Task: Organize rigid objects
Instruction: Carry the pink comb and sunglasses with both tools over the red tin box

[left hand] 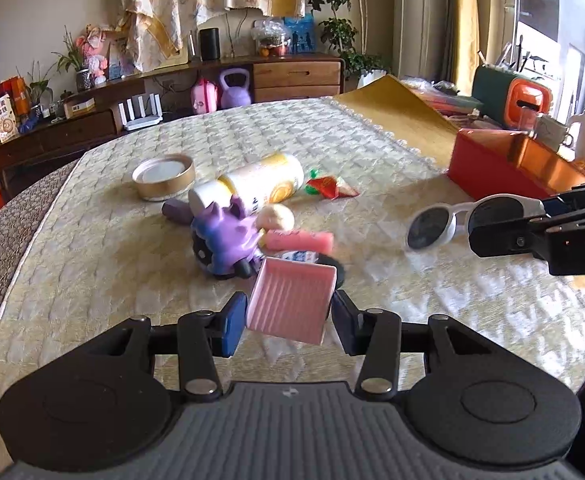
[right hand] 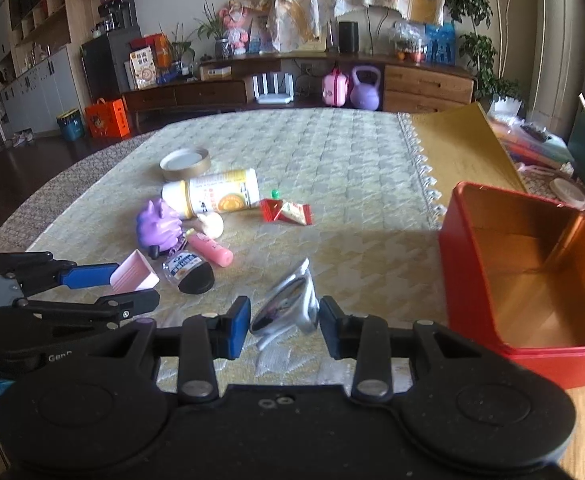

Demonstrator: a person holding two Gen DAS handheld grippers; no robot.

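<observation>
My left gripper (left hand: 288, 316) is shut on a pink ribbed tray (left hand: 290, 300), held just above the tablecloth; the tray also shows in the right wrist view (right hand: 134, 274). My right gripper (right hand: 284, 322) is shut on white-framed sunglasses (right hand: 290, 304), which also show in the left wrist view (left hand: 464, 220), lifted above the cloth. An open red tin box (right hand: 528, 280) stands to the right of the right gripper. A loose pile lies on the cloth: a purple toy (left hand: 224, 240), a white-yellow bottle (left hand: 252, 188), a pink tube (left hand: 298, 239) and a red snack packet (left hand: 330, 186).
A round gold-rimmed lid (left hand: 164, 176) lies behind the pile. A small dark-capped bottle (right hand: 188, 270) lies by the pink tray. A gold sheet (right hand: 456, 148) leans behind the red box. Mugs and a green-orange box (left hand: 512, 96) crowd the far right.
</observation>
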